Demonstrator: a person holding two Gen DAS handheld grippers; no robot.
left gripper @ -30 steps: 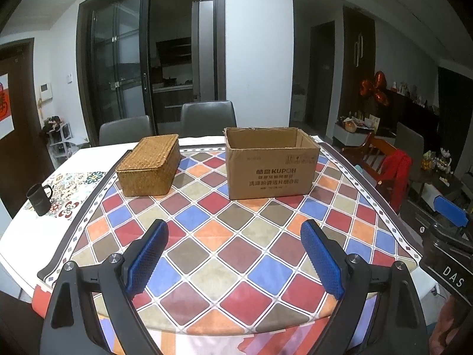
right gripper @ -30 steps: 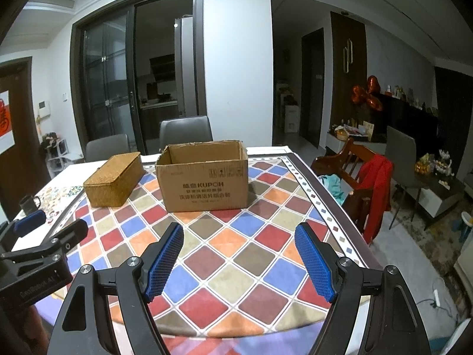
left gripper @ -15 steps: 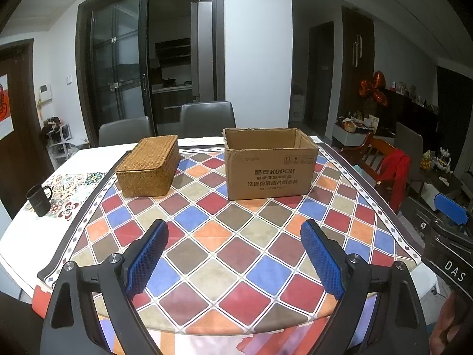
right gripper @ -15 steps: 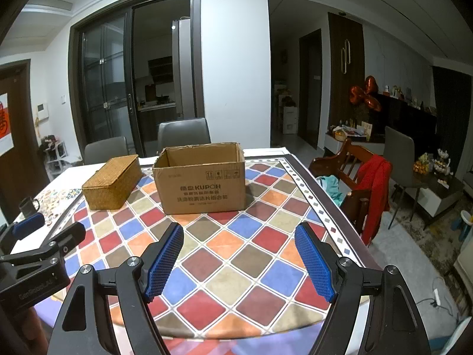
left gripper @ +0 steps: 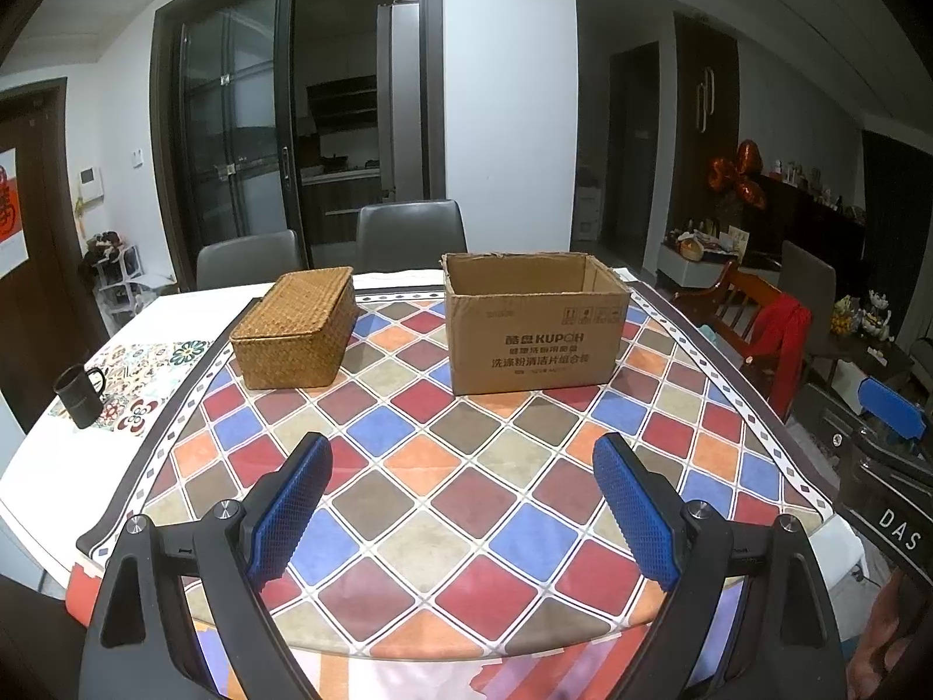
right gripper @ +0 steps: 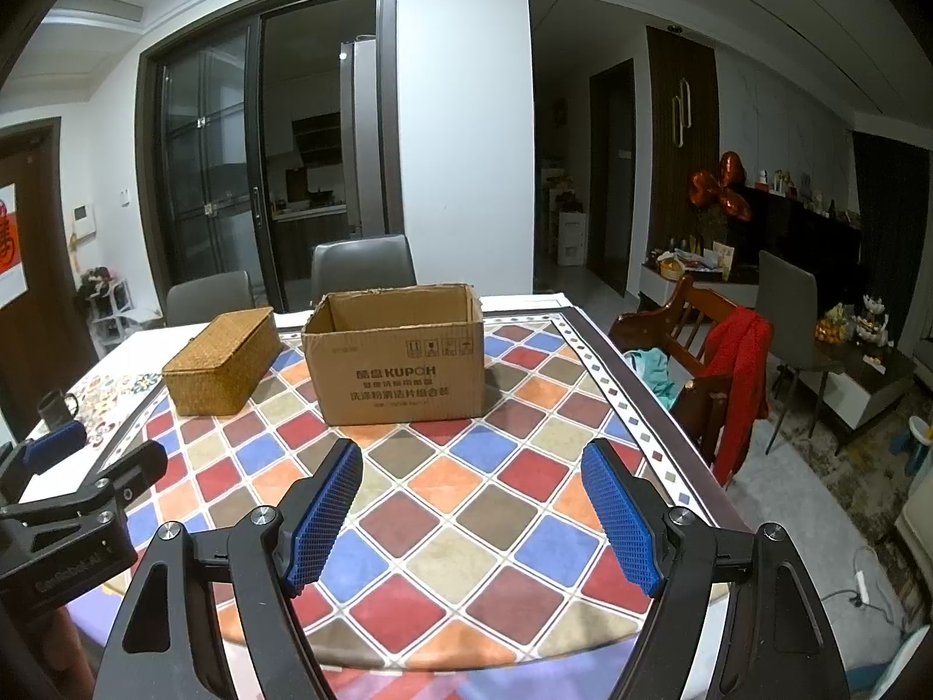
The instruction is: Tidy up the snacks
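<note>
An open cardboard box [left gripper: 533, 332] stands on the checkered tablecloth, with a lidded woven basket [left gripper: 297, 329] to its left. Both also show in the right wrist view: the box [right gripper: 399, 367] and the basket [right gripper: 224, 361]. I cannot see what lies inside the box, and no snacks are visible. My left gripper [left gripper: 463, 510] is open and empty above the table's near edge. My right gripper [right gripper: 475, 516] is open and empty too, well short of the box.
A black mug [left gripper: 79, 396] stands at the table's left edge. Grey chairs [left gripper: 408, 233] stand behind the table. A wooden chair with a red garment [right gripper: 735, 373] stands at the right. The checkered tablecloth [left gripper: 443, 466] covers the table.
Both grippers have drifted slightly; the box and basket sit a little lower in the right wrist view. Both grippers stay open and empty.
</note>
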